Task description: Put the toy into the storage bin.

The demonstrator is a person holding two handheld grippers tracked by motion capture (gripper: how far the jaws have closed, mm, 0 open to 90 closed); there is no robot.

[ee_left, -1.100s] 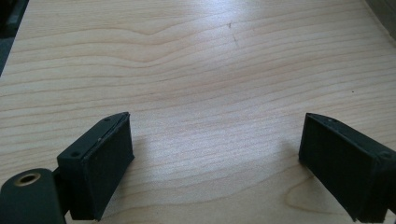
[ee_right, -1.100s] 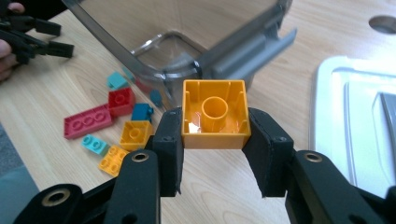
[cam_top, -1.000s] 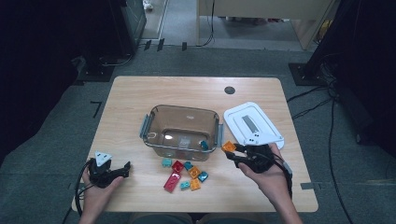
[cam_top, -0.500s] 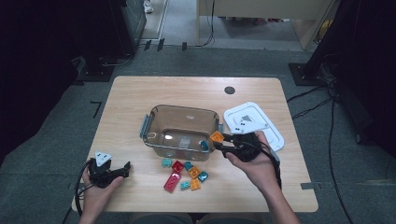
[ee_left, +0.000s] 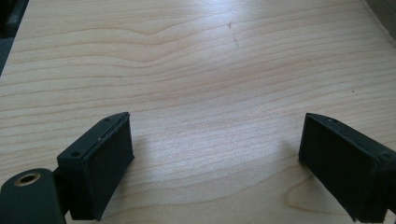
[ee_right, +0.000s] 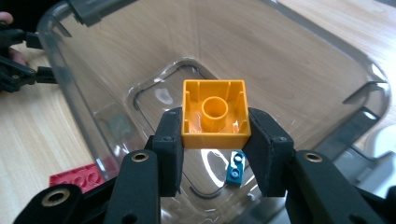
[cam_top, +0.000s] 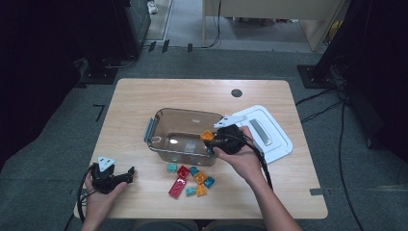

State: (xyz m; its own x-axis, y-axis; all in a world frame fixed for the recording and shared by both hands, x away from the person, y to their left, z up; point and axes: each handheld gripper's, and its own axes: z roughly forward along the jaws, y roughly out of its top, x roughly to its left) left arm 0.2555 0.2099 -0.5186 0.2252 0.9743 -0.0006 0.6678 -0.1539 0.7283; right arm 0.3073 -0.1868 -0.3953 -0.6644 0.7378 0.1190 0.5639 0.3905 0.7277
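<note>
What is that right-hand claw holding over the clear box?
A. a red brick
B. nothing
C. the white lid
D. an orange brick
D: in the right gripper view the right gripper has its two black jaws pressed on the sides of an orange brick, above the clear box.

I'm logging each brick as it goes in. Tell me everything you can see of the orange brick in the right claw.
The orange brick is a small square of glossy plastic, seen from its hollow underside: thin walls round one central tube. The right claw clamps it by two opposite sides, its black pads pressing on them. It hangs over the open clear box, inside the near right rim, touching nothing else. A small teal piece lies on the box floor below.
</note>
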